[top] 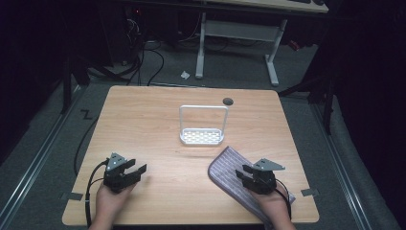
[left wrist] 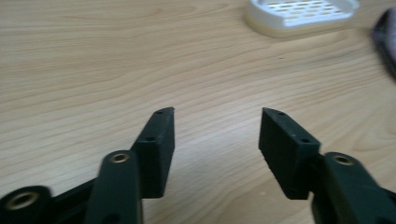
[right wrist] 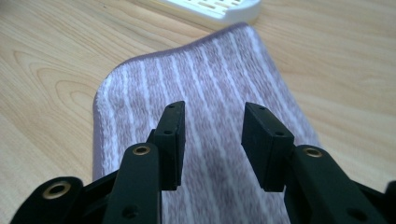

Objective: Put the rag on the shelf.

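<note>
The cloth [top: 230, 176], purple-grey with pale stripes, lies flat on the table [top: 153, 120], just near-right of the rack [top: 202, 125]. Its far rounded corner comes close to the rack's white slotted base but stays apart from it. From that corner the cloth runs diagonally away from the rack toward the table's near right edge.

The right gripper [top: 245, 174] stands over the cloth, on the cloth's end farther from the rack. In the right gripper view [right wrist: 212, 142] its jaws are parted, with striped fabric showing in the gap between them and on both sides. Nothing is caught between them. Whether the tips touch the fabric cannot be told. The cloth [right wrist: 205, 88] stretches ahead of the jaws to its rounded corner, and the rack's base [right wrist: 210, 7] lies just beyond that corner.

The left gripper [top: 135, 168] is well to the left of the cloth, near-left of the rack, over bare wood. In the left gripper view [left wrist: 217, 140] its jaws stand wide apart and hold nothing. The rack's base [left wrist: 303, 14] lies ahead and to the right there, and a dark edge of the cloth [left wrist: 386, 39] shows at the right margin.

The rack stands upright near the table's middle, its wire frame rising from the base.
</note>
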`<state>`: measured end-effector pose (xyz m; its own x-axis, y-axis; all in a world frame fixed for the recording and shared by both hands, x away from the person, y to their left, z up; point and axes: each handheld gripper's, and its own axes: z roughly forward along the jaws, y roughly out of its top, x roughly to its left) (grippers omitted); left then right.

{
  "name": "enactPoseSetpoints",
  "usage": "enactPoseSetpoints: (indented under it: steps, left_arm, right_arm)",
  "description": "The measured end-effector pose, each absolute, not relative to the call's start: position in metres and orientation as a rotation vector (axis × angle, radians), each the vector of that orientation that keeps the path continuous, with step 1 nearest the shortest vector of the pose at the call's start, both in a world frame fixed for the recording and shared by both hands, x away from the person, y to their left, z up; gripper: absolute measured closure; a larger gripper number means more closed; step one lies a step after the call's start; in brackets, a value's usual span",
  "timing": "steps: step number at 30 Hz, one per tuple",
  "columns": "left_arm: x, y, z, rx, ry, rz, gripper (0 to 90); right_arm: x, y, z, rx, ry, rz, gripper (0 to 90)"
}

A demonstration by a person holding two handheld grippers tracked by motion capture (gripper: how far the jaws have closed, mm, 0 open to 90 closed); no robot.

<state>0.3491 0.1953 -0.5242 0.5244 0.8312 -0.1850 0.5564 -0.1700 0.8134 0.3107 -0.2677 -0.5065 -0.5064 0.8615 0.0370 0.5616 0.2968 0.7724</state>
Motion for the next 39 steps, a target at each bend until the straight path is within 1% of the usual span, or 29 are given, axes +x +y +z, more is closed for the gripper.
enactPoseSetpoints:
  steps: [7, 9, 11, 12, 13, 14, 15, 16, 17, 18, 21, 23, 25, 26, 27, 30, 33, 34, 37, 39]
  left_arm:
    - [0.350, 0.178, -0.525, 1.893, 1.115, 0.401, 49.7]
    - [0.350, 0.173, -0.526, 1.914, 1.105, 0.388, 51.9]
    - [0.349, 0.170, -0.525, 1.925, 1.076, 0.373, 61.2]
    - [0.348, 0.169, -0.525, 1.925, 1.070, 0.358, 67.3]
    - [0.348, 0.167, -0.525, 1.937, 1.060, 0.337, 69.8]
    - [0.348, 0.166, -0.525, 1.945, 1.057, 0.334, 77.1]
    - [0.347, 0.165, -0.525, 1.958, 1.054, 0.335, 77.1]
    - [0.347, 0.165, -0.525, 1.965, 1.054, 0.333, 82.5]
    - [0.346, 0.164, -0.525, 1.967, 1.051, 0.328, 82.5]
    - [0.346, 0.164, -0.524, 1.968, 1.050, 0.319, 84.8]
    - [0.345, 0.163, -0.523, 1.956, 1.048, 0.313, 85.1]
    - [0.345, 0.162, -0.524, 1.967, 1.040, 0.303, 84.5]
    - [0.345, 0.161, -0.525, 1.976, 1.038, 0.291, 82.7]
    - [0.344, 0.160, -0.525, 1.977, 1.036, 0.286, 80.3]
    - [0.344, 0.159, -0.525, 1.978, 1.034, 0.278, 80.3]
    - [0.340, 0.152, -0.523, 1.964, 1.017, 0.233, 80.0]
    - [0.329, 0.135, -0.519, 1.973, 0.953, 0.180, 81.6]
    - [0.324, 0.127, -0.518, 1.984, 0.923, 0.164, 83.7]
    - [0.306, 0.099, -0.513, 2.046, 0.805, 0.132, 84.1]
    - [0.298, 0.084, -0.513, 2.099, 0.745, 0.128, 84.4]
  right_arm:
    - [0.301, -0.279, -0.509, 1.288, 2.182, 1.055, 60.6]
    - [0.300, -0.282, -0.508, 1.289, 2.173, 1.050, 60.9]
    - [0.300, -0.288, -0.507, 1.293, 2.170, 1.044, 68.1]
    - [0.299, -0.292, -0.508, 1.297, 2.166, 1.031, 74.3]
    - [0.299, -0.294, -0.508, 1.309, 2.165, 1.031, 78.9]
    - [0.296, -0.302, -0.508, 1.329, 2.166, 1.026, 88.5]
    - [0.296, -0.302, -0.508, 1.329, 2.166, 1.026, 88.5]
    - [0.293, -0.309, -0.507, 1.336, 2.159, 1.000, 90.0]
    - [0.293, -0.309, -0.507, 1.336, 2.159, 1.000, 90.0]
    - [0.291, -0.315, -0.510, 1.347, 2.162, 0.936, 90.0]
    - [0.293, -0.317, -0.519, 1.382, 2.225, 0.877, 90.0]
    - [0.293, -0.313, -0.518, 1.365, 2.234, 0.860, 90.0]
    - [0.292, -0.302, -0.517, 1.325, 2.266, 0.846, 90.0]
    - [0.291, -0.290, -0.518, 1.300, 2.298, 0.875, 90.0]
    - [0.291, -0.290, -0.518, 1.300, 2.298, 0.875, 90.0]
    - [0.290, -0.269, -0.520, 1.257, 2.340, 0.916, 90.0]
    - [0.291, -0.248, -0.520, 1.183, 2.378, 0.923, 90.0]
    - [0.292, -0.237, -0.521, 1.159, 2.397, 0.933, 90.0]
    - [0.292, -0.230, -0.521, 1.141, 2.414, 0.943, 90.0]
    - [0.292, -0.230, -0.513, 1.120, 2.387, 0.972, 89.8]
